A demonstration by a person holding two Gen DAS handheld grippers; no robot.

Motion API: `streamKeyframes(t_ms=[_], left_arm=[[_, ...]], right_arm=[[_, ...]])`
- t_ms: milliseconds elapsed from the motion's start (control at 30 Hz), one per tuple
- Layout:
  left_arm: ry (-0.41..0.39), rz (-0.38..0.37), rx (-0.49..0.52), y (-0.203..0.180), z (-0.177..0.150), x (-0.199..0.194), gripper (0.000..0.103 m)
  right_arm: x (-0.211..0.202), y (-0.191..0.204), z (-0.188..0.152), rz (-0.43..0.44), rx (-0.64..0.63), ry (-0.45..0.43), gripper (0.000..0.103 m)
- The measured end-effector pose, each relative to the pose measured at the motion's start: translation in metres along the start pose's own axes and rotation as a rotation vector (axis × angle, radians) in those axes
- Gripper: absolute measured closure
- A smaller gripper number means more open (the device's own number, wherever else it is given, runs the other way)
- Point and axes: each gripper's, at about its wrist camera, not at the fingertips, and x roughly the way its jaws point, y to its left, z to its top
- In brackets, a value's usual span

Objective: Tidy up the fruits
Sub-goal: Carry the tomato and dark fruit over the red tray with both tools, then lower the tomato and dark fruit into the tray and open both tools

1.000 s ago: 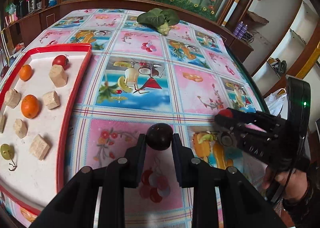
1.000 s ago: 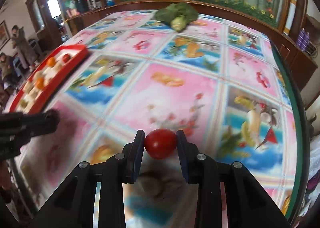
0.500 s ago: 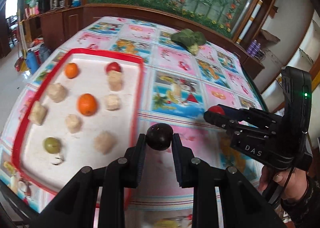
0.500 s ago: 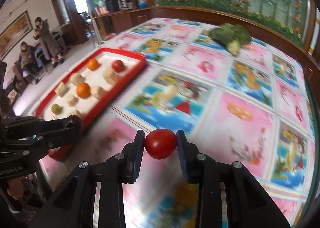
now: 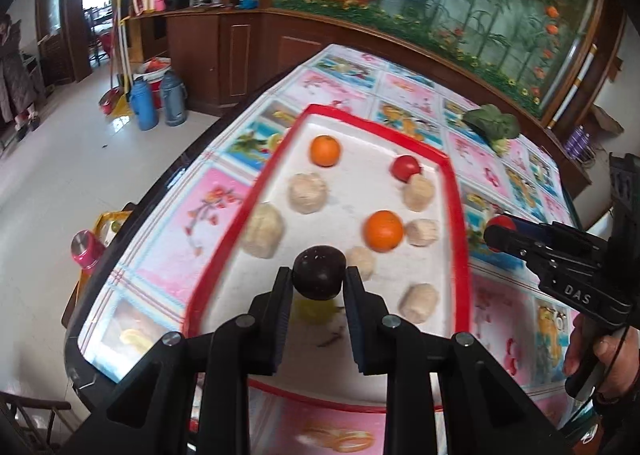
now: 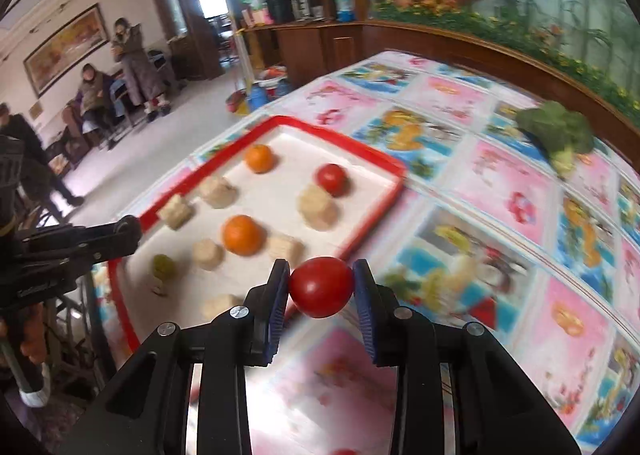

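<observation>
Gripping a dark round fruit (image 5: 319, 273) between their pads, the left tongs (image 5: 319, 287) are clamped on it above the near end of a red-rimmed tray (image 5: 456, 215). Just under and behind that fruit, a yellowish-green fruit (image 5: 314, 309) lies blurred on the tray's white floor. Ahead of the left tongs sit a larger orange (image 5: 383, 230) slightly to the right and a smaller orange (image 5: 325, 150) farther on, with a red tomato (image 5: 405, 168) at the far right corner. Pale beige blocks (image 5: 307, 192) are scattered among them, one of them touching that tomato.

The right tongs (image 6: 321, 287) are clamped on a second red tomato (image 6: 321, 286), held over the patterned bench (image 6: 500, 191) just beyond the tray's right rim. From the right wrist view the tray lies ahead and to the left of these tongs, while the left tongs reach in from the left edge of that view. From the left wrist view the right tongs come in from the right, with a hand (image 5: 600, 359) wrapped round their handle.

Well beyond both tongs, toward the far right of the bench, a green leafy vegetable (image 6: 558, 131) lies on the cloth. Off the bench's left side, two thermos flasks (image 5: 160, 99) stand on the floor, and several people (image 6: 116, 67) are at the far wall of the room.
</observation>
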Motion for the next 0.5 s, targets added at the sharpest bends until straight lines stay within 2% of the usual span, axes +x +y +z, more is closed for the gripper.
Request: streamKeyframes(t_ms=[233,500], left_arm=[[0.037,0.030,-0.050,0.023,-0.007,0.019,0.075],[0.065,0.041,-0.071,0.030,-0.009,0.035,0.075]], right_arm=[[0.031,0.037,0.002,0.077,-0.067,0.042,0.072],[0.053,0.046,-0.006,0.091,-0.054,0.089,0.072]])
